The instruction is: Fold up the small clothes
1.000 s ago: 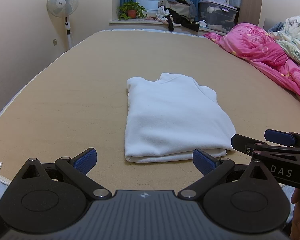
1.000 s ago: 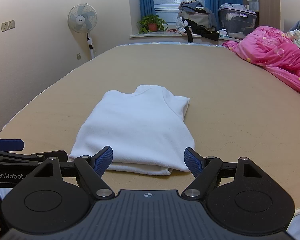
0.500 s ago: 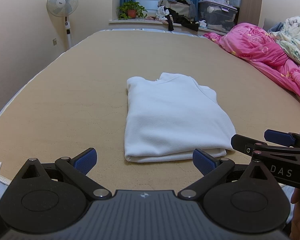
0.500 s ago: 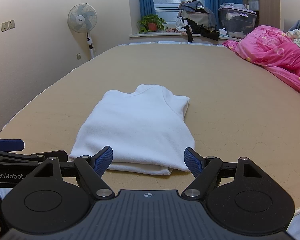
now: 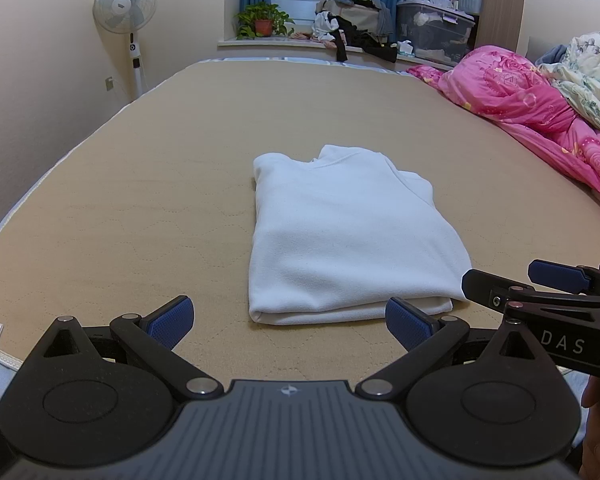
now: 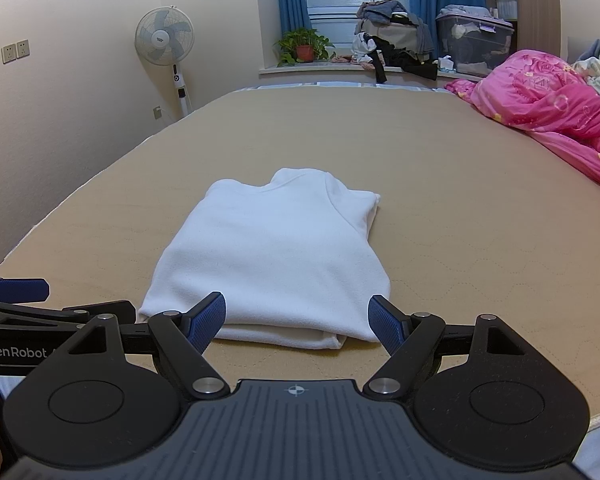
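I hold the left gripper [image 5: 287, 322] and right gripper [image 6: 297, 322] low in frame, jaws wide and empty. The folded white garment [image 5: 348, 236] lies centre frame on the mattress [image 5: 120, 208], unobstructed; a pink quilt [image 5: 540, 120] sits upper right.

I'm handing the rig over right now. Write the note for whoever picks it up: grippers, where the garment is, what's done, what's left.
Left gripper: open, empty, hovering just short of the garment's near edge.
Right gripper: open, empty, also at the near edge; the pads touch no cloth.
White garment: lies on the tan mattress, folded into a neat rectangle, collar end away from the grippers, layered fold edge facing them.
Done: the fold looks finished; edges are squared.
Left: probably only a check or setting it aside. No other loose small clothes show on the mattress; a pink quilt lies along its right side.
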`<state>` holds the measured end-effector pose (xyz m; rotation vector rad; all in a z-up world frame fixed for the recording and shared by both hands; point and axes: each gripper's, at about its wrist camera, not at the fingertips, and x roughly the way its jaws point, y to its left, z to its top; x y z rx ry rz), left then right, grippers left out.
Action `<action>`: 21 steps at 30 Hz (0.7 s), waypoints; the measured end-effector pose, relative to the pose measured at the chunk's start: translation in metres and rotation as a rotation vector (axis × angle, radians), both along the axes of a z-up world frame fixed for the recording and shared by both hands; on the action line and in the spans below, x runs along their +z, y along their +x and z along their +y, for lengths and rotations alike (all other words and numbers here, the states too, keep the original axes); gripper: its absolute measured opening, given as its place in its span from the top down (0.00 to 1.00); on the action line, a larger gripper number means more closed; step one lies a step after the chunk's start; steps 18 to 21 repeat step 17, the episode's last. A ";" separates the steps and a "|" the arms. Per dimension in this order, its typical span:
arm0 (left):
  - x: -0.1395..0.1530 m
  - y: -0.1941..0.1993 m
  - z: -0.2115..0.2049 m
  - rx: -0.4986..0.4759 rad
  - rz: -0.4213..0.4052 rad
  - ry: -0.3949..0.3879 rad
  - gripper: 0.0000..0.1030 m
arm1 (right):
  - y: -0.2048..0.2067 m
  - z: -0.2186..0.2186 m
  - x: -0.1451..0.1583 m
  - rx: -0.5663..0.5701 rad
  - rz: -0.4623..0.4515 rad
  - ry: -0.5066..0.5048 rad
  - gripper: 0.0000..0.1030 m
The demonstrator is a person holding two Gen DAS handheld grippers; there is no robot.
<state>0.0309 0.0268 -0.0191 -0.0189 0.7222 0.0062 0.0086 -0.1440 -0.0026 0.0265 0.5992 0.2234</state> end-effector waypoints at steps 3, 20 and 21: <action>0.000 0.000 0.000 0.000 0.000 0.000 0.01 | 0.000 0.000 0.000 0.000 0.001 0.001 0.23; 0.000 0.000 0.000 0.001 0.000 0.000 0.01 | -0.001 0.001 0.000 -0.001 0.002 0.000 0.23; 0.000 0.000 0.000 0.001 0.000 0.000 0.01 | -0.001 0.001 0.000 -0.001 0.002 0.000 0.23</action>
